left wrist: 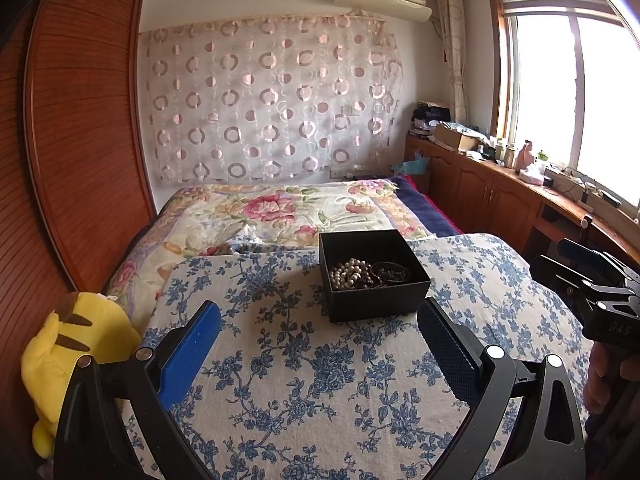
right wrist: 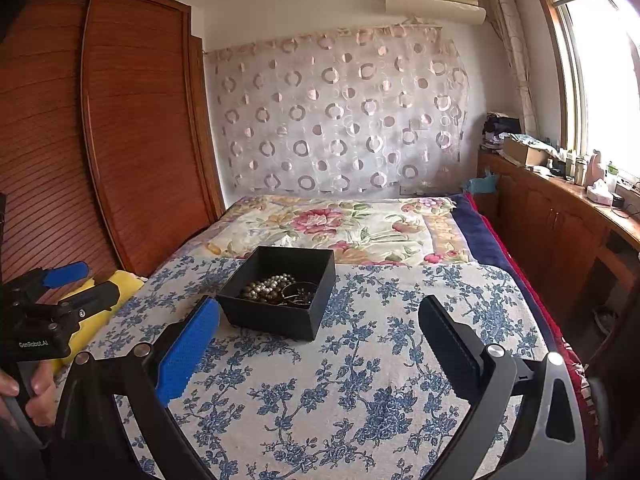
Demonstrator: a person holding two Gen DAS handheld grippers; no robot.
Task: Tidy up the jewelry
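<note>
An open black box (left wrist: pixel 376 304) stands on the blue-flowered cloth (left wrist: pixel 304 380) on the bed. Inside it lie a pearl necklace (left wrist: pixel 350 274) and a dark bracelet (left wrist: pixel 390 272). The box also shows in the right wrist view (right wrist: pixel 276 316), with the pearls (right wrist: pixel 268 286) and the bracelet (right wrist: pixel 298 294) inside. My left gripper (left wrist: pixel 320 320) is open and empty, just short of the box. My right gripper (right wrist: pixel 320 320) is open and empty, with the box ahead to its left. Each gripper shows at the edge of the other's view, the right one (left wrist: pixel 600 280) and the left one (right wrist: pixel 72 280).
A yellow plush toy (left wrist: pixel 68 360) lies at the bed's left edge beside a wooden wardrobe (left wrist: pixel 80 120). A floral quilt (left wrist: pixel 288 212) covers the far bed. A wooden cabinet (left wrist: pixel 500 184) with clutter runs under the window on the right.
</note>
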